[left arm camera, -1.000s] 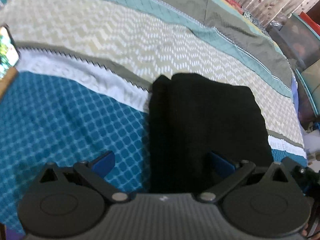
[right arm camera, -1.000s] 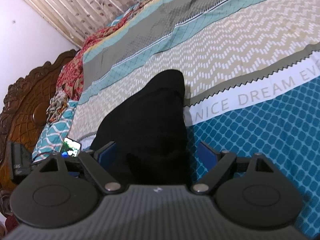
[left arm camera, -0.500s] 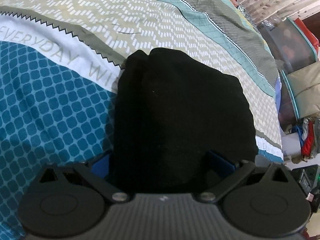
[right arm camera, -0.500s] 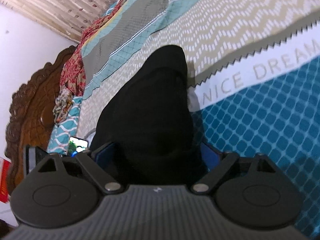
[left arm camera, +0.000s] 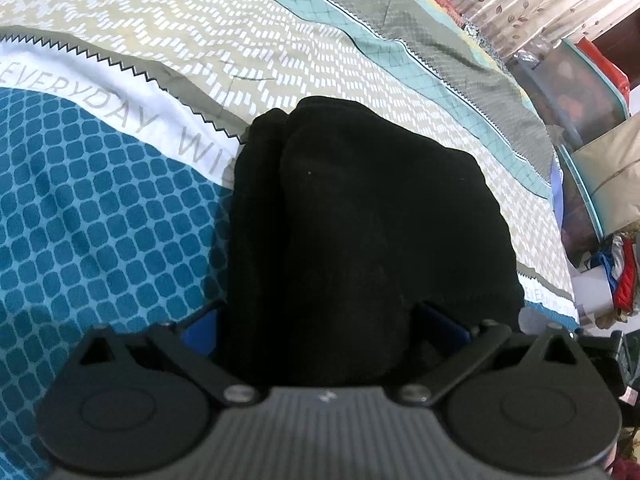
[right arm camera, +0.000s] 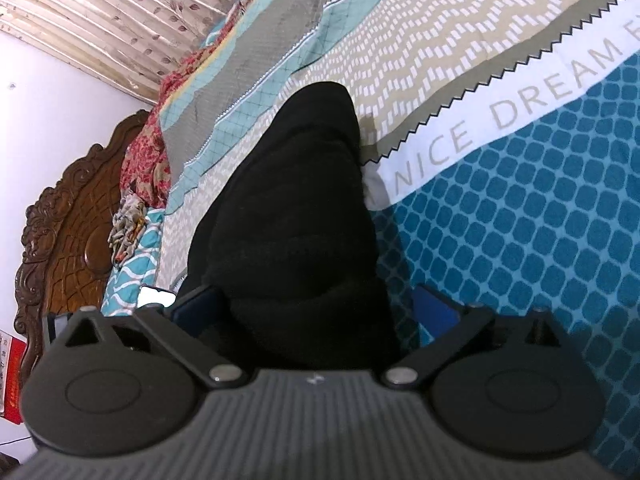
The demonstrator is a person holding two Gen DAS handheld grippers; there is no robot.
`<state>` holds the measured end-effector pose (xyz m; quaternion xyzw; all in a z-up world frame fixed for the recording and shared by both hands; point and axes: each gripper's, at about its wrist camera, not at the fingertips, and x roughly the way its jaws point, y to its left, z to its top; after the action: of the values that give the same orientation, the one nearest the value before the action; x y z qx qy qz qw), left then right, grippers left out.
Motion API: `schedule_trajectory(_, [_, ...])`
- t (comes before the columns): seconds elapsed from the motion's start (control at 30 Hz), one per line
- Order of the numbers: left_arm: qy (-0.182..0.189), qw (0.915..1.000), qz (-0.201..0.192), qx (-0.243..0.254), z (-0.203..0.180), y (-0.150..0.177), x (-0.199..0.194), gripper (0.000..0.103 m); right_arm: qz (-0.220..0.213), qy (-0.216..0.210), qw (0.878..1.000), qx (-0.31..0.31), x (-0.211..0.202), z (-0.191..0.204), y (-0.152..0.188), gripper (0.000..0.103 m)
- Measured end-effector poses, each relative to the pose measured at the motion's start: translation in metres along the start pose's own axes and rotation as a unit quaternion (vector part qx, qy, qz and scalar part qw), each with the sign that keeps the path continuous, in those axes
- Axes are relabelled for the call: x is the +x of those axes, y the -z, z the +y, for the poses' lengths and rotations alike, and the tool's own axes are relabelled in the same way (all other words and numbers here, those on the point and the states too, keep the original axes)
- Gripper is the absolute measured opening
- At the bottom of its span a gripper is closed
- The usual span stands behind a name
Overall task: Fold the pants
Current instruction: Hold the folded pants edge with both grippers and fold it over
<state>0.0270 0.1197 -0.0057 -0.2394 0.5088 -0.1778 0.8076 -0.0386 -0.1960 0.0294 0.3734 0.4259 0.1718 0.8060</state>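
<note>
Straddling the black folded pants on the bed, the left gripper has its fingers spread, cloth between them, the bundle's long axis running straight ahead. The right gripper straddles the same bundle, its fingers opening, pads apparently clear of the cloth. No containers near the pants.

Folded pants lie on the bedspread, across its lettered band. Left gripper and right gripper each straddle a near edge, jaws opening on the right. Headboard stands at far left; curtain hangs behind.
</note>
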Motion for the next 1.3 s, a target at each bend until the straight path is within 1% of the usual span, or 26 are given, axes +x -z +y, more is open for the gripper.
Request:
schedule_trajectory(0.07, [0.001, 1.0, -0.005, 0.0, 0.0, 0.003, -0.002, 0.103, -0.001, -0.009, 1.0, 0.0, 0.0, -0.002, 0.002, 0.103])
schedule_trajectory(0.17, [-0.008, 0.9999, -0.001, 0.015, -0.004, 0.007, -0.004, 0.103, -0.009, -0.018, 1.0, 0.005, -0.004, -0.004, 0.006, 0.103])
schedule_trajectory(0.27, [-0.019, 0.9998, -0.002, 0.011, -0.007, 0.012, -0.008, 0.103, -0.005, -0.01, 1.0, 0.001, -0.006, 0.001, 0.01, 0.103])
schedule_trajectory(0.4, [-0.029, 0.9994, -0.005, 0.019, -0.008, 0.02, -0.016, 0.103, 0.002, 0.001, 1.0, 0.001, -0.008, 0.007, 0.019, 0.103])
schedule_trajectory(0.5, [-0.027, 0.9993, -0.008, 0.023, -0.007, 0.025, -0.02, 0.103, -0.001, 0.006, 1.0, -0.008, -0.008, 0.009, 0.026, 0.103])
schedule_trajectory(0.67, [-0.023, 0.9994, -0.013, 0.024, -0.006, 0.029, -0.022, 0.103, -0.005, 0.008, 1.0, -0.005, -0.005, 0.009, 0.029, 0.103])
schedule_trajectory(0.9, [-0.007, 0.9994, -0.024, 0.022, 0.001, 0.033, -0.024, 0.103, -0.018, 0.009, 1.0, -0.006, -0.006, 0.01, 0.034, 0.103])
schedule_trajectory(1.07, [-0.01, 0.9993, -0.027, 0.023, -0.001, 0.035, -0.026, 0.103, -0.032, 0.018, 0.999, -0.007, -0.006, 0.013, 0.039, 0.103])
schedule_trajectory(1.3, [-0.008, 0.9993, -0.029, 0.023, -0.001, 0.037, -0.026, 0.103, -0.034, 0.019, 0.999, -0.008, -0.005, 0.014, 0.04, 0.103])
